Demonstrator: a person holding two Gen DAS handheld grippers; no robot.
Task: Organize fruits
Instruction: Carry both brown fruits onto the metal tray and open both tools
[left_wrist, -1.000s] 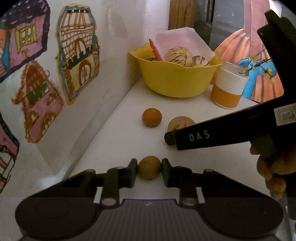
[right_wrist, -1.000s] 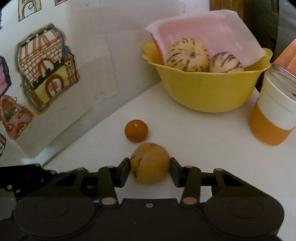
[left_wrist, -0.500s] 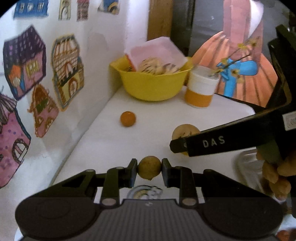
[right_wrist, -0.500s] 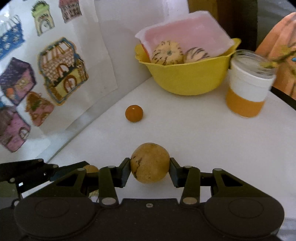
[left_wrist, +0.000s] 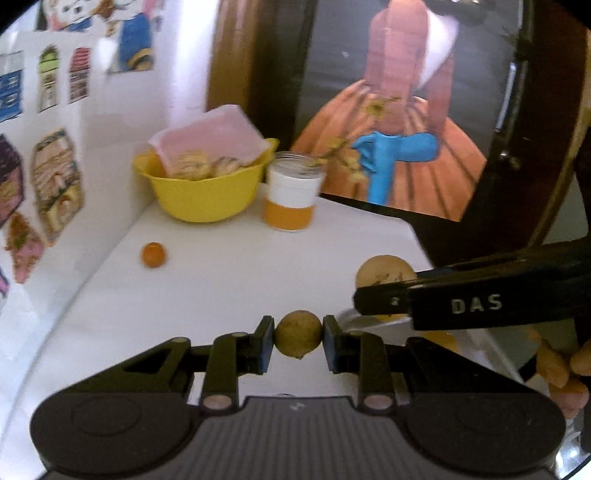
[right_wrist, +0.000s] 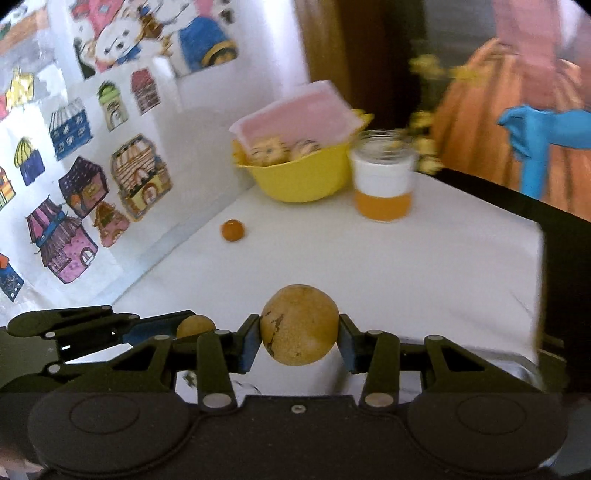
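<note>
Between the left gripper's (left_wrist: 298, 335) two pads sits a small yellowish-brown fruit (left_wrist: 298, 334), pinched on both sides and held clear above the white table (left_wrist: 229, 280). Just right of those jaws and slightly beyond them, the right gripper (right_wrist: 299, 332) reaches in across the left wrist view as a dark bar lettered "DAS", and it clamps a larger tan fruit (right_wrist: 299, 325) with dark blemishes on its skin. From the right wrist camera that larger fruit fills the gap between the pads, touching both, and the left gripper with its smaller fruit shows low to the left of the jaws. Under the right gripper, close to the near edge of the table, a shiny rim appears in the left view; what it belongs to cannot be told. A person's fingers (left_wrist: 561, 373) show at the far right edge of that view.

Well ahead of both jaws and to their left, a small orange fruit (left_wrist: 153, 254) lies alone on the table, near the wall covered in coloured drawings of houses (right_wrist: 140, 177). Farther ahead stands a yellow bowl (left_wrist: 207, 195) in the corner, holding striped pale fruits partly covered by a pink-and-white sheet (left_wrist: 212, 138). Just right of the bowl stands a jar (left_wrist: 291, 195) with a white band and an orange lower part. Beyond it, a picture of an orange dress with a blue bow (left_wrist: 399, 147) leans behind the table.
</note>
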